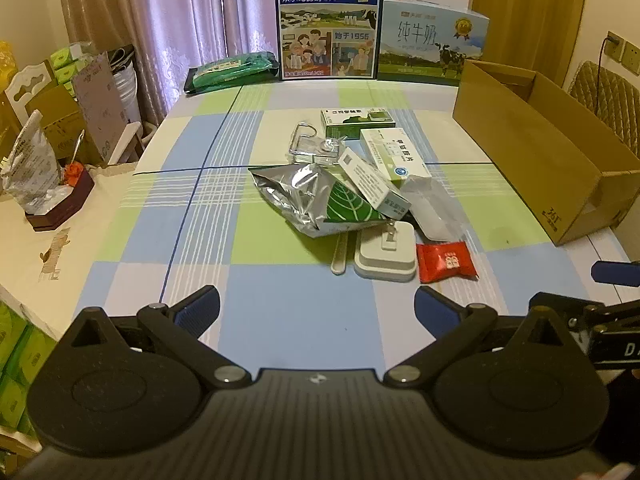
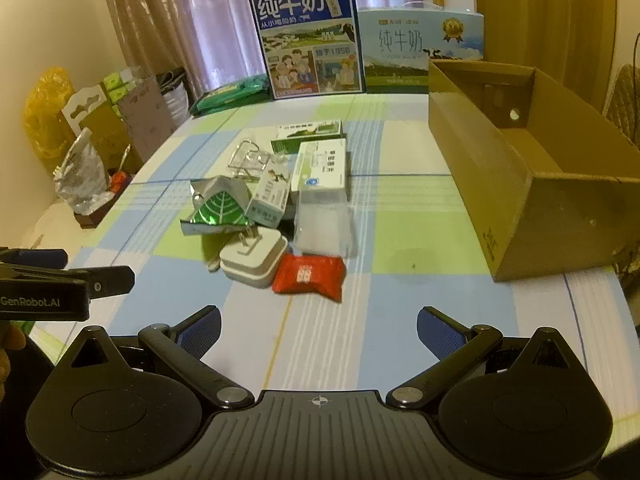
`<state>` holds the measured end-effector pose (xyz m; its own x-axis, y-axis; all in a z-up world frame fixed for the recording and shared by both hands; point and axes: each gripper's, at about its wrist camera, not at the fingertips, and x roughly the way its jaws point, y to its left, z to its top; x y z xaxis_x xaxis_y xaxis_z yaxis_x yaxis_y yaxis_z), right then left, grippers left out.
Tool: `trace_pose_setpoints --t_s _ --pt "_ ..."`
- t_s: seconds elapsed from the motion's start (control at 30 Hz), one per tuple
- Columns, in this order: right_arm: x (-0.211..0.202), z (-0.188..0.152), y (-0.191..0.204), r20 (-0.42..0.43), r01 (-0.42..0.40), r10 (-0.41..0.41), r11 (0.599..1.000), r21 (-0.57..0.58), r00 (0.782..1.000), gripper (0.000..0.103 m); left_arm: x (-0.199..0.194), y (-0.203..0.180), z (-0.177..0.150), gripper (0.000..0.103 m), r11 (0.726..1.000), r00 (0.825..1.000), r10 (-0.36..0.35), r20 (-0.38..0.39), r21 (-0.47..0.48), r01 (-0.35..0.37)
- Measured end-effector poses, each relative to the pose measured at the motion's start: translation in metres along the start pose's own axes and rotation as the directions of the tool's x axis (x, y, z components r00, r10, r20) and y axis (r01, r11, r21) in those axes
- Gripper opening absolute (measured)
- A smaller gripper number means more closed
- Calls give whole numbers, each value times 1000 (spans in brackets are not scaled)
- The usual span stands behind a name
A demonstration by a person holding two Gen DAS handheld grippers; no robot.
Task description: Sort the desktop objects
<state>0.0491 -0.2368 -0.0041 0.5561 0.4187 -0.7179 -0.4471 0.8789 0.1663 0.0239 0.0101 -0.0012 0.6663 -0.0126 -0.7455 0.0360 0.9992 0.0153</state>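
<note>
Both tools, left and right, were held wide and empty short of the heaped desk clutter, where overlapping boxes could be dragged askew by one careless pinch

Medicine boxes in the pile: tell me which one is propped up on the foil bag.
The slanted white box, leaning on the silver foil bag. The other two lie flat behind it.

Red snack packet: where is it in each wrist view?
Left wrist: red snack packet lies right of centre, just right of the white charger.
Right wrist: the packet lies near centre, again just right of the charger.
Shared landmark: the cardboard box, at right in both.
</note>
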Motion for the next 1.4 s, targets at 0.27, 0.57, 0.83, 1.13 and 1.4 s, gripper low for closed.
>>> trace_pose_setpoints --t_s 0.27,0.57,0.83,1.13,1.4 --pt "24 14 -5 -1 -1 1 1000 -14 1000 101 22 9 16 102 1000 1000 -9 -7 9 9" --pt "58 25 -10 -12 -7 7 999 -46 1000 87 51 3 32 102 998 999 -27 -25 53 28" --pt "82 22 -28 -43 0 -2 999 -46 999 80 83 -17 26 101 989 993 -91 -73 108 99" --pt "96 26 -40 -52 -27 25 999 -33 998 69 112 -38 18 80 961 977 -201 -66 180 210" --pt "110 41 -38 -40 -54 53 998 -33 998 68 138 -45 17 66 957 976 -203 -78 196 214"
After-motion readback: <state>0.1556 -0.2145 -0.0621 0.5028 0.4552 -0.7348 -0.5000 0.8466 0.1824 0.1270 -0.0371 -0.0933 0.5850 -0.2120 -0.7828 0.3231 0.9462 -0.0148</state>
